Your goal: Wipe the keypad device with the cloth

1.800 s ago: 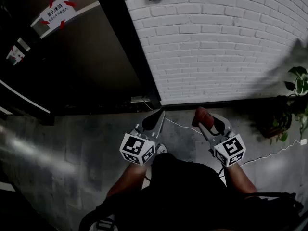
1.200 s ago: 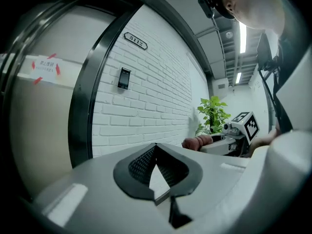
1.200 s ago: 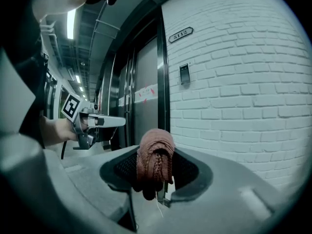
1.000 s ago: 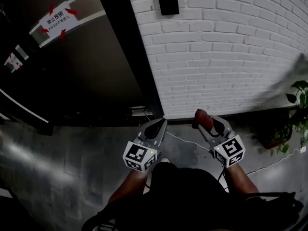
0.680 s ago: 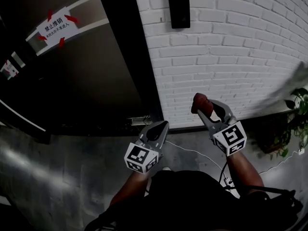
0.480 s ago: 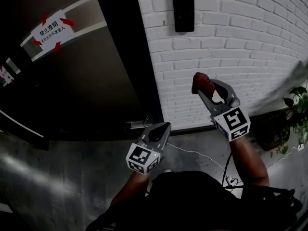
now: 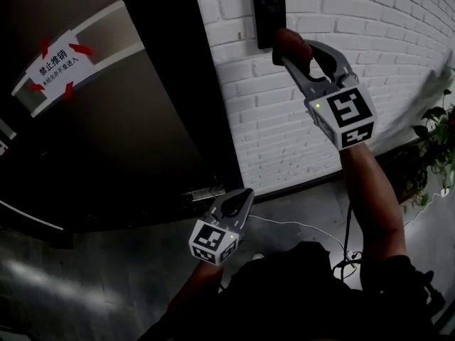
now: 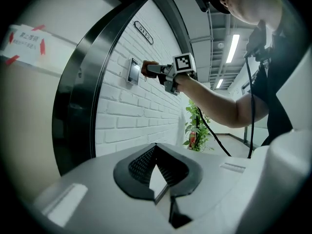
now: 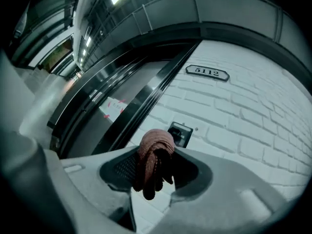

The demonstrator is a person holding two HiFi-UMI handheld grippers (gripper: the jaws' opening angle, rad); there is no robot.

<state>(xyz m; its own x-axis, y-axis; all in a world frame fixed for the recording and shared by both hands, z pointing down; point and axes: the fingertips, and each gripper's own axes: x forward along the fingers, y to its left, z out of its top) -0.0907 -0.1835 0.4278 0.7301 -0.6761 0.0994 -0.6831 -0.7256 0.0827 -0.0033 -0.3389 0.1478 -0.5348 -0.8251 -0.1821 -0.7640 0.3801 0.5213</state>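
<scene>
A black keypad device is fixed to the white brick wall; it also shows as the keypad and the keypad. My right gripper is raised to it and shut on a bunched reddish-brown cloth. The cloth sits at the keypad's lower right edge; contact cannot be judged. The cloth hangs between the right gripper's jaws, just below the keypad. My left gripper hangs low by the door's base, shut and empty. From the left gripper, the raised right gripper shows far off.
A dark door with a white sign with red arrows stands left of the black door frame. A potted plant is at the right. A white cable lies on the grey floor. A number plate hangs above the keypad.
My right gripper has risen with the cloth from near the floor up to the keypad. The head view has tilted up, bringing the keypad into sight. The left gripper has stayed low.
</scene>
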